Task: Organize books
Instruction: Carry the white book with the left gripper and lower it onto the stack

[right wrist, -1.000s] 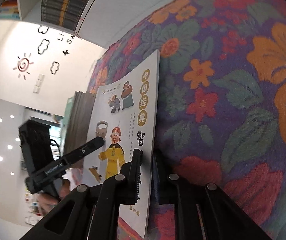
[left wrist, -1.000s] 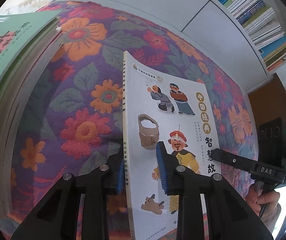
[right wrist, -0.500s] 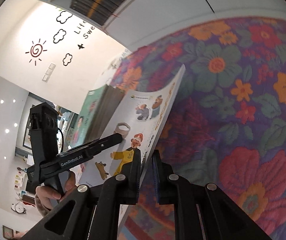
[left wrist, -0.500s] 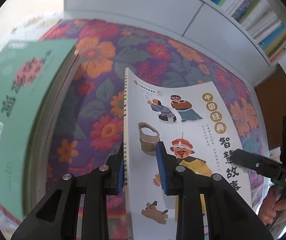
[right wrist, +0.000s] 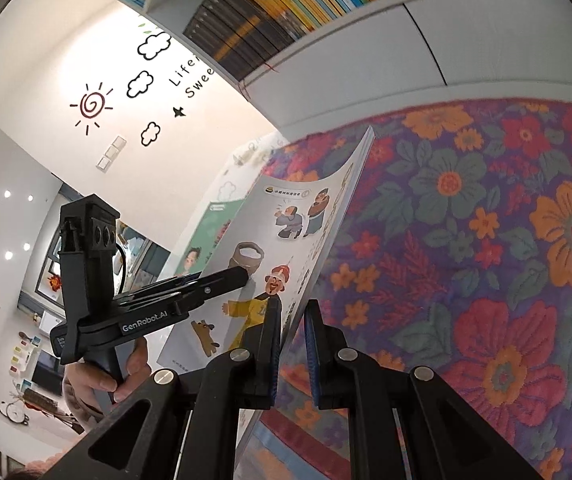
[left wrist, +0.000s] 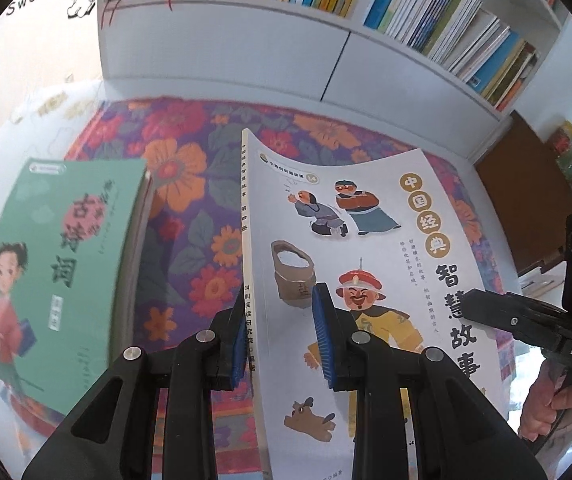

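Left wrist view: left gripper (left wrist: 282,336) pinches the white book's (left wrist: 366,240) spine edge; right gripper (right wrist: 291,340) clamps its opposite edge.

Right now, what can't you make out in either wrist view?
- White book: lower edge cut off by the frame and left gripper, left view.
- Green book: title motion-blurred; in the right view mostly hidden behind the white book.
- Shelf books: spine text too small.
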### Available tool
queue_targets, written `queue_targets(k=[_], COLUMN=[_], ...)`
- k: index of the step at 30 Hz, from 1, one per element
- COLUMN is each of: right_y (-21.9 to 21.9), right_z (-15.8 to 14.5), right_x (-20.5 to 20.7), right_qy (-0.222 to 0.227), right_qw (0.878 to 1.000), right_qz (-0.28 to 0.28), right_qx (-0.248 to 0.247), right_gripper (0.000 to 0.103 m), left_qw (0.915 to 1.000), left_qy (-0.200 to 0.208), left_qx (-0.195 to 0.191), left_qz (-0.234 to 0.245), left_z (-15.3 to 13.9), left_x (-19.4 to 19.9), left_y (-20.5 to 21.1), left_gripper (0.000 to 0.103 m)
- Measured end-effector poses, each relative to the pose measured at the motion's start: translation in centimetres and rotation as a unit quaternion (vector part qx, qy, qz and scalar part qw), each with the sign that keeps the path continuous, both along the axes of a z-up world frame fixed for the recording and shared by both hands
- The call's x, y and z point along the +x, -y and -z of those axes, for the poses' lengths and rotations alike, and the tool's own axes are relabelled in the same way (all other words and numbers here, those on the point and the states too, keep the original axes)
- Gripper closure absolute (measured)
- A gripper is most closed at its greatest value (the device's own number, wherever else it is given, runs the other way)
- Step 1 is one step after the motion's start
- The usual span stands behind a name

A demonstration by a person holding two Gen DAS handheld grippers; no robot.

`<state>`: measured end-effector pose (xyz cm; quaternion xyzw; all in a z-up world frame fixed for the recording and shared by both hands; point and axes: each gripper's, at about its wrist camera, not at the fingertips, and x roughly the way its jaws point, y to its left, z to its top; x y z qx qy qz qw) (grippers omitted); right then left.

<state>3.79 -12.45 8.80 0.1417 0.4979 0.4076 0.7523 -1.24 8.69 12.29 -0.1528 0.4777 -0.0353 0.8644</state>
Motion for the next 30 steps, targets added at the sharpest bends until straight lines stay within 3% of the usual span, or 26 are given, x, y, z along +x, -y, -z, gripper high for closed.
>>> queue_targets(k=[10, 17, 25, 30], right_y=[-5.5, -11.7, -19.4, -22.5], right_z=[-3.3, -4.9, -2.3, 0.0], right_x=[-1.1, -2.2, -2.9, -2.8], right_qy=[0.026, 0.059, 0.048, 0.045], right_qw=[0.999, 0.998, 0.997, 0.996], right_qz=[-0.004, -0.023, -0.063, -0.076], right_qx=[-0.026, -0.018, -0.003, -0.016], right_gripper=[0.091, 0.09, 0.089, 0.089], left_qw=[0.9992, 0.9993, 0.9987, 0.9981], left_qy=[0.037, 0.02, -0.004, -0.025], left_qx=[-0.013, -0.022, -0.004, -0.015], left_qz=[-0.002, -0.022, -0.051, -0.055], left_z=[-3.2, -3.1, -0.4, 2.0], left_x=[-0.9, -1.8, -2.7, -2.4], left_y=[-5.9, -12.1, -18.5, -21.0], left_gripper=[0.078, 0.077, 0.077, 0.077])
